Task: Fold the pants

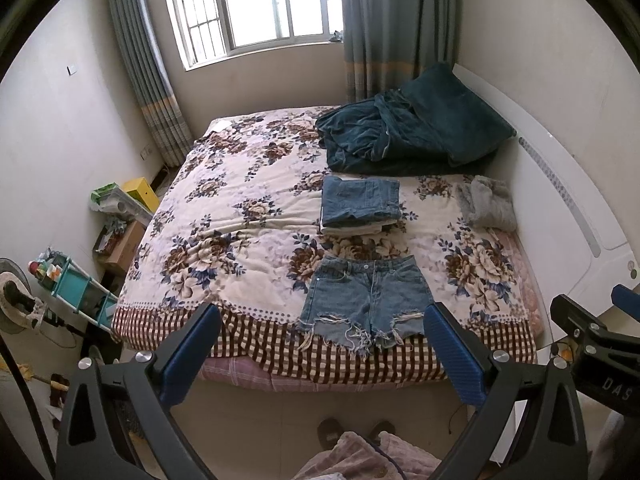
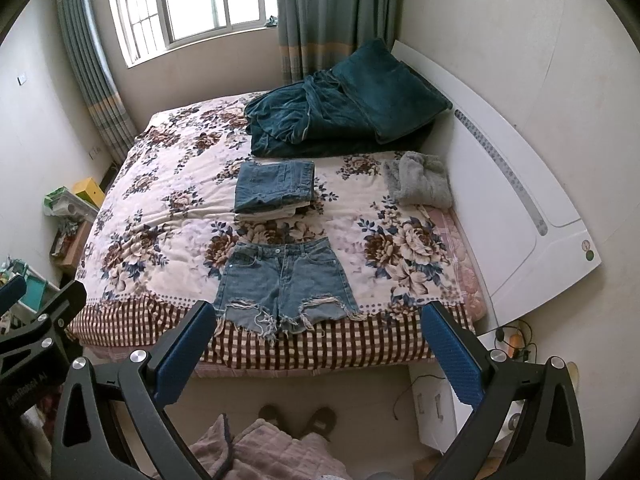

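Observation:
Light blue frayed denim shorts point(image 1: 364, 300) lie flat at the near edge of the floral bedspread point(image 1: 240, 216), waistband away from me; they also show in the right wrist view point(image 2: 282, 284). Behind them sits a stack of folded jeans point(image 1: 360, 202) point(image 2: 274, 188). My left gripper point(image 1: 322, 346) is open and empty, held off the bed in front of the shorts. My right gripper point(image 2: 318, 344) is open and empty, also short of the bed edge. The right gripper's body shows at the right edge of the left wrist view point(image 1: 592, 336).
A dark teal blanket and pillow point(image 1: 408, 132) lie at the far right of the bed, a grey fluffy garment point(image 1: 486, 202) beside the white headboard point(image 1: 568, 200). Boxes and a shelf cart point(image 1: 80, 292) stand left of the bed. Slippers point(image 1: 352, 432) rest on the floor below.

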